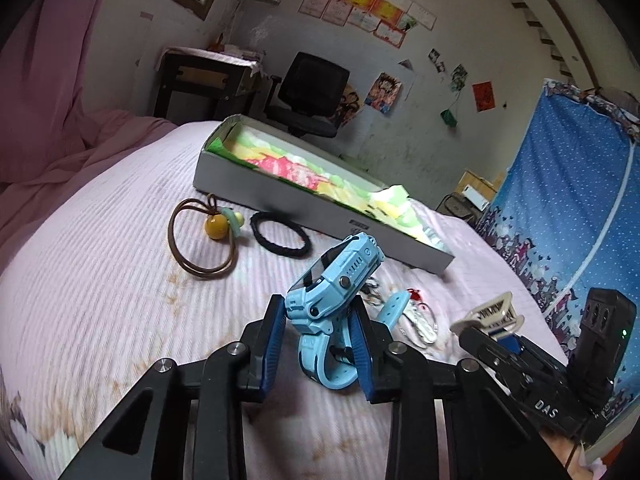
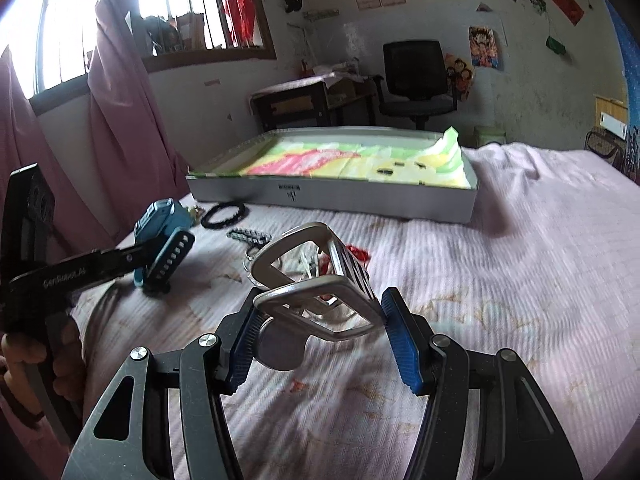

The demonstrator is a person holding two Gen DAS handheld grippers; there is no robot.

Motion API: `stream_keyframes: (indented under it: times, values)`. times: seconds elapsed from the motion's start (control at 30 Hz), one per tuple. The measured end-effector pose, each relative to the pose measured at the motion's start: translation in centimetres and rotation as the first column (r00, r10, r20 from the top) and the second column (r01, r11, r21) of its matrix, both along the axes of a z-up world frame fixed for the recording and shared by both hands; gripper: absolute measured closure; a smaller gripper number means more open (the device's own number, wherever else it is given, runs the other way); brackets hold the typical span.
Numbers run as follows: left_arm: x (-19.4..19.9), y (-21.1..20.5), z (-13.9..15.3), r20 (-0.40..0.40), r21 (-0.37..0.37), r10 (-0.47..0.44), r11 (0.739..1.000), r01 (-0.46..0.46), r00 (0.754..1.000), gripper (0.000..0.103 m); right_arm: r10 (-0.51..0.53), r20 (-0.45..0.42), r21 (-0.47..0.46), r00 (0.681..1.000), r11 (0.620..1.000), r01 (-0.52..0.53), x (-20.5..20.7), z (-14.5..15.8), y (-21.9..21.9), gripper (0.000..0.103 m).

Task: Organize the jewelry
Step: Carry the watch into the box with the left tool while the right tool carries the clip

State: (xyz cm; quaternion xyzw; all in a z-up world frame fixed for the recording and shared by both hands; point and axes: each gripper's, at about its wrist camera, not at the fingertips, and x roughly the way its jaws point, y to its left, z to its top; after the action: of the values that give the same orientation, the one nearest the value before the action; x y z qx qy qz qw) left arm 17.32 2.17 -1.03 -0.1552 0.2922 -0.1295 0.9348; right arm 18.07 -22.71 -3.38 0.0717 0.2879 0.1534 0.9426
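Fingers (image 1: 276, 340) of the left gripper (image 1: 320, 344) clamp a light blue smartwatch (image 1: 334, 280) by its strap, lifted over the pink bedspread (image 1: 100, 280). Both right gripper (image 2: 320, 332) pads grasp a silver hair claw clip (image 2: 316, 280). Behind lie a black hair tie (image 1: 280, 234), a brown beaded hair tie (image 1: 200, 240) and an open box (image 1: 320, 208).

We count one blue watch (image 1: 334, 280), one silver hair claw (image 2: 316, 280), one black hair tie (image 1: 280, 234), one brown elastic with yellow bead (image 1: 202, 236). One grey box (image 1: 304, 204), three small dark clips (image 2: 400, 167) on its lining. One small heap of chain and red trinket (image 1: 416, 308); pieces too tangled to count. One office chair (image 2: 416, 76), one desk (image 2: 296, 100).
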Motion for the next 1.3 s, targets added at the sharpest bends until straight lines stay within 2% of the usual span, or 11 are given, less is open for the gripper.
stream_keyframes:
  times: [0.17,0.33,0.53,0.63,0.8,1.0,1.07,1.17,1.3]
  values:
    - [-0.2,-0.5,0.6,0.019,-0.020,-0.031,0.999,0.031,0.999,0.073,-0.011,0.038,0.018,0.999,1.000,0.010,-0.1,1.0,-0.1,0.049]
    - [1.5,-1.4,2.2,0.016,-0.036,-0.036,0.999,0.037,0.999,0.073,-0.022,0.059,0.051,0.998,0.999,0.018,1.0,1.9,-0.3,0.049]
    - [5.3,-2.2,5.9,0.060,-0.003,-0.032,0.999,0.033,0.998,0.073,-0.053,0.106,0.080,0.993,0.996,0.045,5.4,4.1,-0.8,0.049]
    - [8.0,-2.5,7.2,0.059,0.026,-0.013,1.000,0.012,0.998,0.073,-0.079,0.116,0.060,0.990,0.996,0.073,8.1,4.8,-0.7,0.049]
    - [12.9,-2.1,6.6,-0.028,0.013,0.038,0.999,-0.038,0.999,0.073,-0.117,0.078,0.061,0.990,0.992,0.112,12.1,4.6,-0.6,0.049]
    - [16.8,-1.4,3.5,-0.201,0.030,0.082,0.997,-0.078,0.976,0.073,-0.127,0.000,0.030,0.992,0.991,0.127,15.6,2.9,0.4,0.049]
    - [17.2,-1.3,3.0,-0.215,0.022,0.078,0.997,-0.075,0.973,0.073,-0.128,-0.034,0.019,0.991,0.992,0.128,16.3,2.0,0.7,0.049]
    - [17.7,-1.7,2.9,-0.221,0.048,0.078,0.996,-0.069,0.972,0.072,-0.132,-0.067,0.021,0.989,0.991,0.134,17.0,1.4,0.6,0.049]
    - [18.6,-1.8,2.3,-0.278,0.055,0.083,0.996,-0.070,0.957,0.070,-0.128,-0.117,0.027,0.985,0.991,0.132,18.0,0.2,0.8,0.049]
